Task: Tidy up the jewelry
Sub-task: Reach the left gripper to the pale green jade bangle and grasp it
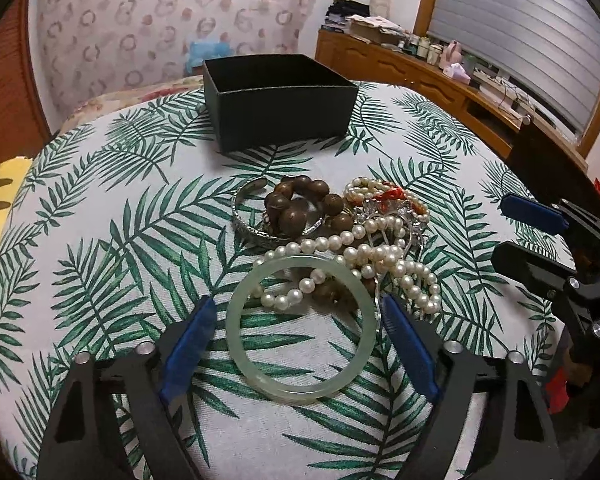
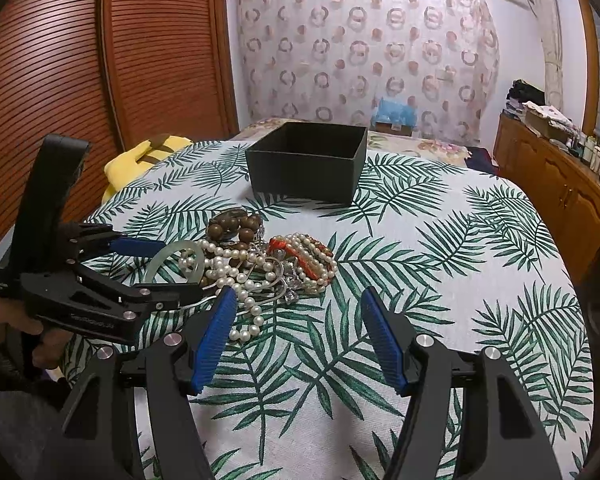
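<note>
A pale green jade bangle (image 1: 296, 392) lies flat on the leaf-print cloth, ringed by my left gripper (image 1: 298, 304). The blue pads (image 1: 196, 340) stand just off its rim on either side, so this gripper is open. Behind the bangle is a tangle of jewelry: a pearl necklace (image 1: 380, 256), a wooden bead bracelet (image 1: 300, 204), a silver cuff (image 1: 248, 220) and a red bead piece (image 1: 396, 194). An open black box (image 1: 280, 120) stands farther back. My right gripper (image 2: 298, 294) is open over bare cloth, right of the pearls (image 2: 236, 264). The left gripper (image 2: 180, 268) straddles the bangle (image 2: 172, 247) there too.
The round table (image 2: 460, 280) drops away at its edges on all sides. A yellow cloth (image 2: 140, 156) lies beyond the far left edge. A louvred wooden door (image 2: 100, 80) stands left, a cluttered wooden sideboard (image 1: 420, 72) right. A hand (image 2: 40, 332) holds the left gripper's handle.
</note>
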### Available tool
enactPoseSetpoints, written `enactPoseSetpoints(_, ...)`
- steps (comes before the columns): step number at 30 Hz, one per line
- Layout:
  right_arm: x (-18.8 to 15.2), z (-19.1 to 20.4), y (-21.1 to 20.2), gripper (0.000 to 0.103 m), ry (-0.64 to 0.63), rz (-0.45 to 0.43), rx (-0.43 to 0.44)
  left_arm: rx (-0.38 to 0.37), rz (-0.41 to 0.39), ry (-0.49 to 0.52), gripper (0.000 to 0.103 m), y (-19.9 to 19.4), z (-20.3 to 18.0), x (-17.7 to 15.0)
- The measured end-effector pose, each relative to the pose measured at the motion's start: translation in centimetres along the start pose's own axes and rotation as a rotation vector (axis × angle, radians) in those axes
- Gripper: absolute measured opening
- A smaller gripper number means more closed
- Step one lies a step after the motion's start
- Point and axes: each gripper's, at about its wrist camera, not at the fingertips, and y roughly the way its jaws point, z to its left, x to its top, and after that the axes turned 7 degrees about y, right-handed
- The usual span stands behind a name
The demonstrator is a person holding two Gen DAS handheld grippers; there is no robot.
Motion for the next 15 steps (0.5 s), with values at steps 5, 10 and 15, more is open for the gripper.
enactPoseSetpoints(5,0.0,0.0,0.1,0.067,0.004,0.002,0.001,0.004,-0.005,0.006,0.071,-1.0,0.1,-0.8)
enactPoseSetpoints(10,0.0,0.0,0.2,0.067,0.005,0.004,0.004,0.008,-0.006,-0.013,0.067,-1.8,0.7,-1.6)
enactPoseSetpoints(15,-0.1,0.1,0.4,0.067,0.0,0.008,0.005,0.01,-0.013,-0.018,0.06,-2.5,0.9,-2.2)
